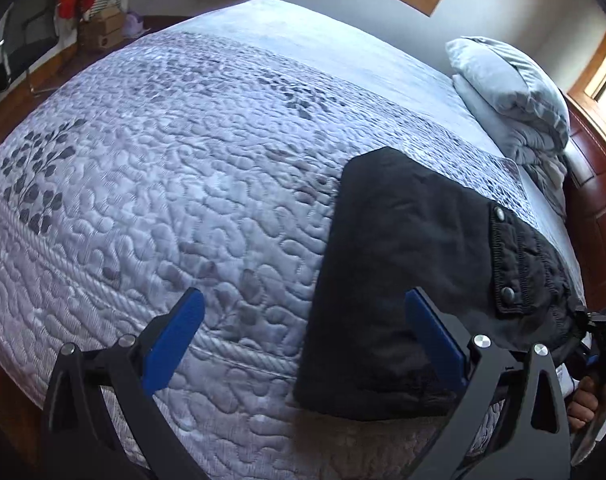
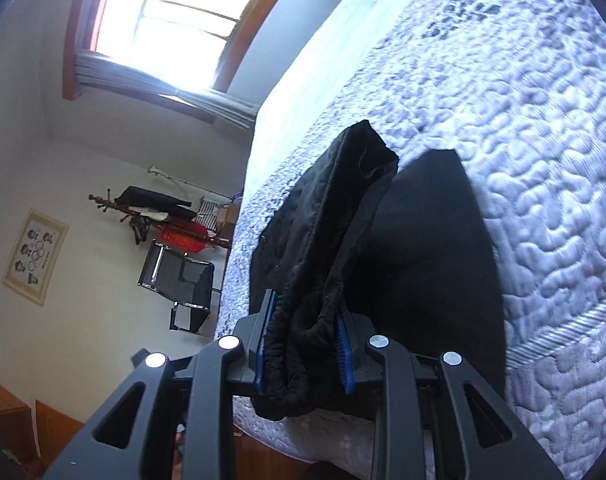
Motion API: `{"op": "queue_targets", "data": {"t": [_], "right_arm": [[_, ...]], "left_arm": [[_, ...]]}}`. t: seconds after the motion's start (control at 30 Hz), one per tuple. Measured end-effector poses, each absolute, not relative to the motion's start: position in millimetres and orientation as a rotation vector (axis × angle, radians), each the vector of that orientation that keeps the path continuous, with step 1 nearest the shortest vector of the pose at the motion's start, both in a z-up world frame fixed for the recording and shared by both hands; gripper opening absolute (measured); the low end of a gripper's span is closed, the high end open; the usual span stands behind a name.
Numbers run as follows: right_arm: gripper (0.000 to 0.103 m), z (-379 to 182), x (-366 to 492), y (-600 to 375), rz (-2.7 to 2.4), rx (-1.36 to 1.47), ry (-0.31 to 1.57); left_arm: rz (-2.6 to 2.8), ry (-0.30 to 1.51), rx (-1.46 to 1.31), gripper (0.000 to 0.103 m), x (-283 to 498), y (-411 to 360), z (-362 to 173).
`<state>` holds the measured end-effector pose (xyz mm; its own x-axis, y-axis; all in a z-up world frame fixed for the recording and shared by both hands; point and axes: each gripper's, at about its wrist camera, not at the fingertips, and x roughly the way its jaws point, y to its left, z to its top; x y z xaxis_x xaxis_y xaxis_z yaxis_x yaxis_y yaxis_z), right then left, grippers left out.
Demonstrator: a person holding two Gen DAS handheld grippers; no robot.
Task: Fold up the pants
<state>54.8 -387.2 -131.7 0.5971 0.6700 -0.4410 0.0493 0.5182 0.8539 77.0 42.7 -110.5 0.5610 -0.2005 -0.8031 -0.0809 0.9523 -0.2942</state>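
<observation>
Two sets of tongs over one big bed [image 1: 183,160], and most of the quilt is bare. Over on the left there's a wide stretch of open bedspread running to the far edge, with a folding chair [image 1: 19,40] and a coat rack [image 2: 163,216] off past the bed's corner. The black pants [image 1: 403,272] sit folded near the front edge on the right side, waistband end with its two snap buttons [image 1: 503,252] toward the headboard [image 1: 599,220], pillows [image 1: 511,92] stacked beyond them. The left tongs [image 1: 303,320] hang above the front edge with jaws spread wide, nothing in them, one blue pad over bare quilt and the other over the pants' near corner. The right tongs [image 2: 303,348] are rolled on their side and clamped on the bunched elastic waistband [image 2: 299,344], that layer lifted off the folded stack below. A hand [image 1: 583,404] peeks in at the right edge.
</observation>
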Motion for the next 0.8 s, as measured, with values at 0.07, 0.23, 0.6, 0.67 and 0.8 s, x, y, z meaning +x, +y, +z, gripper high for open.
{"op": "queue_targets", "data": {"t": [0.07, 0.23, 0.6, 0.67, 0.8], "right_arm": [[0.027, -142, 54, -390, 0.422, 0.991, 0.878], [0.028, -167, 54, -398, 0.385, 1.005, 0.93], [0.052, -182, 36, -410, 0.374, 0.994, 0.959], [0.053, -180, 31, -410, 0.372, 0.995, 0.965], [0.056, -183, 19, -414, 0.387, 1.022, 0.979]], "left_arm": [[-0.079, 0.977, -0.302, 0.1, 77, 37, -109], [-0.085, 0.984, -0.283, 0.1, 78, 29, -110], [-0.091, 0.992, -0.278, 0.1, 73, 23, -110], [-0.085, 0.992, -0.277, 0.1, 70, 24, -110], [-0.081, 1.008, -0.293, 0.1, 67, 26, -113]]}}
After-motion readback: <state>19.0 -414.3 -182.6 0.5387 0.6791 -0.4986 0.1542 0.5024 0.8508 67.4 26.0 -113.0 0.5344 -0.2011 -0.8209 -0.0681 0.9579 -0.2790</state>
